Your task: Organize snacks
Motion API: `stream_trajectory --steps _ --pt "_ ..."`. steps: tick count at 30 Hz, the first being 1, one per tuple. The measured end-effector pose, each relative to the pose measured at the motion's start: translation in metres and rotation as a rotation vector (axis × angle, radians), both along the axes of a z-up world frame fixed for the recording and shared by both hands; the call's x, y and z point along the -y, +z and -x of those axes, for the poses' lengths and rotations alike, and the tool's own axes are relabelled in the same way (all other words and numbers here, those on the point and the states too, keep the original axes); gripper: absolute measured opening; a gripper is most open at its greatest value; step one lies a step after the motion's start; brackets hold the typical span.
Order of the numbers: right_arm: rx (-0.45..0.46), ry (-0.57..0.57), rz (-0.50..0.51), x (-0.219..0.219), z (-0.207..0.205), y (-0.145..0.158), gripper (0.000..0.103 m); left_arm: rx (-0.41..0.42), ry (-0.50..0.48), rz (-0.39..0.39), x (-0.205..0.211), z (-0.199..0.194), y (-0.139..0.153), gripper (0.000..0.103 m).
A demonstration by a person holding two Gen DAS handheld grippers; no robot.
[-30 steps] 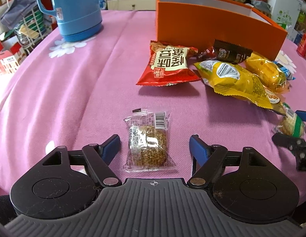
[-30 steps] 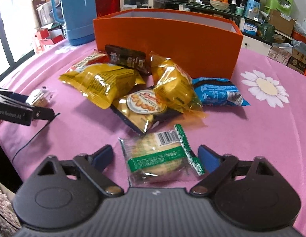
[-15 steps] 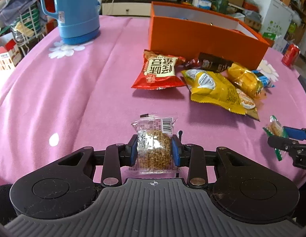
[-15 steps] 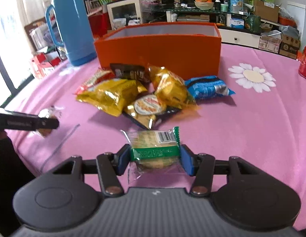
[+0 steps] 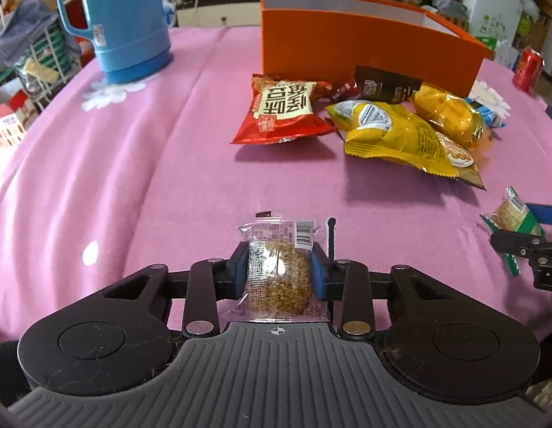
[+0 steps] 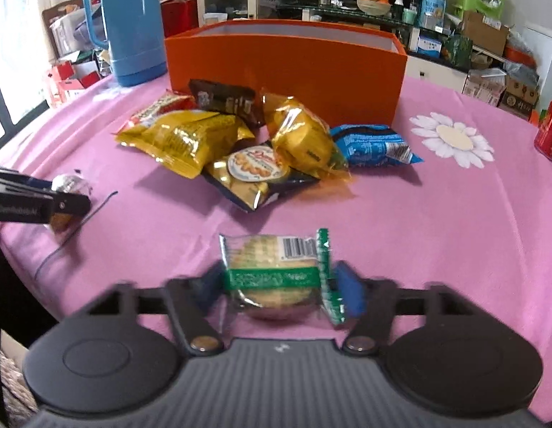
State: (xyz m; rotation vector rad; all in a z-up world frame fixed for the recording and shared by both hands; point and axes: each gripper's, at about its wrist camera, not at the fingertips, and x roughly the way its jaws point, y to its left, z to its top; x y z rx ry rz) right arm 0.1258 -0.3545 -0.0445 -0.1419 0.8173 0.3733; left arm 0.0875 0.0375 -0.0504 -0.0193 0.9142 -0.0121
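A: Your left gripper (image 5: 278, 274) is clamped on the brown cake packet (image 5: 278, 278), blue pads pressed flat to both sides — a side grip, I'd judge, so the soft wrapper can't slide out.

B: And your right gripper (image 6: 281, 287)?

A: Closed on the green-banded biscuit packet (image 6: 276, 274); its view is blurred, yet the pads plainly touch the wrapper.

B: Where do they go?

A: Likely the orange box (image 5: 365, 41), at 12 o'clock past the snack pile (image 6: 240, 146) on the pink cloth (image 5: 133, 164).

B: View differences?

A: The left view shows the red bag's (image 5: 284, 110) full front; the right shows the blue packet (image 6: 374, 144) at the box's 5 o'clock — barely visible from the left. The box's contents are hidden in both.
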Motion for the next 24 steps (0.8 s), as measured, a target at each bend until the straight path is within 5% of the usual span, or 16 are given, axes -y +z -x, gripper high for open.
stream_trajectory --steps 4,10,15,19,24 --pt "-0.012 -0.036 -0.148 0.017 0.004 0.026 0.053 0.019 0.013 0.135 -0.018 0.000 0.024 0.000" --pt "0.098 -0.047 -0.275 0.029 -0.033 0.091 0.053 0.174 -0.016 0.183 -0.029 -0.041 0.092 0.000" --pt "0.246 -0.029 -0.241 0.006 -0.103 0.130 0.053 0.270 -0.033 0.164 -0.022 -0.116 0.131 0.000" --pt "0.260 0.010 -0.204 -0.023 -0.175 0.128 0.053 0.263 -0.045 0.146 -0.015 -0.182 0.128 0.000" --pt "0.163 0.042 -0.167 -0.053 -0.252 0.089 0.054 0.188 -0.027 0.124 -0.014 -0.250 0.089 0.000"
